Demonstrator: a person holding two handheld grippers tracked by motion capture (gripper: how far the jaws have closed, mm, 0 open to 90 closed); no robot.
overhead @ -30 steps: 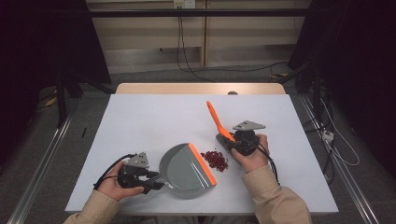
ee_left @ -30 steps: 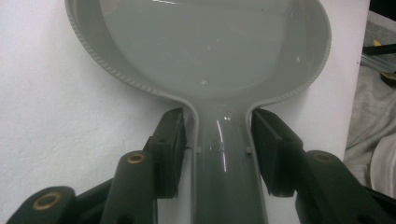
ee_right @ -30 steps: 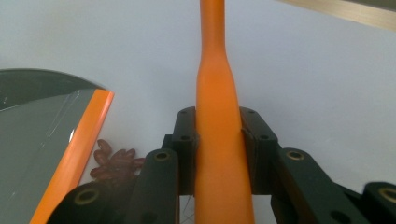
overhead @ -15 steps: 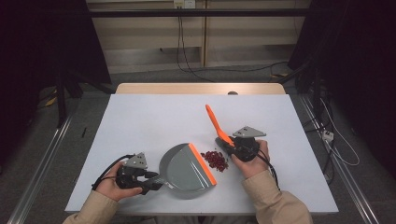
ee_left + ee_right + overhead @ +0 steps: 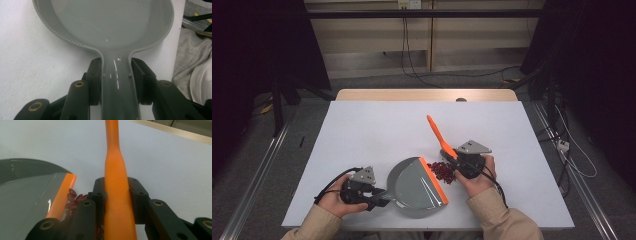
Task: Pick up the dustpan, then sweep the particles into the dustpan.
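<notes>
A grey dustpan [image 5: 414,187] with an orange lip [image 5: 433,180] lies flat on the white table [image 5: 377,130] near its front edge. My left gripper [image 5: 379,197] grips the pan's handle from the left; its jaws have just been closing, and the pads [image 5: 96,75] press both sides of the grey handle [image 5: 116,82]. A small heap of dark red beans [image 5: 442,171] lies against the lip. My right gripper [image 5: 452,154] is shut on an orange brush handle [image 5: 437,132] that slants up and away. The brush head is hidden under the hand. Beans [image 5: 73,197] show beside the lip [image 5: 61,195].
The table's front edge [image 5: 427,225] runs just below both hands, and a wooden strip [image 5: 427,95] borders the far side. Cables [image 5: 412,60] trail over the floor beyond. Metal rails [image 5: 257,190] flank the table.
My right hand has drawn the orange brush a little toward the person and to the left, closer to the beans and the pan's lip. The dustpan and left hand stay put.
</notes>
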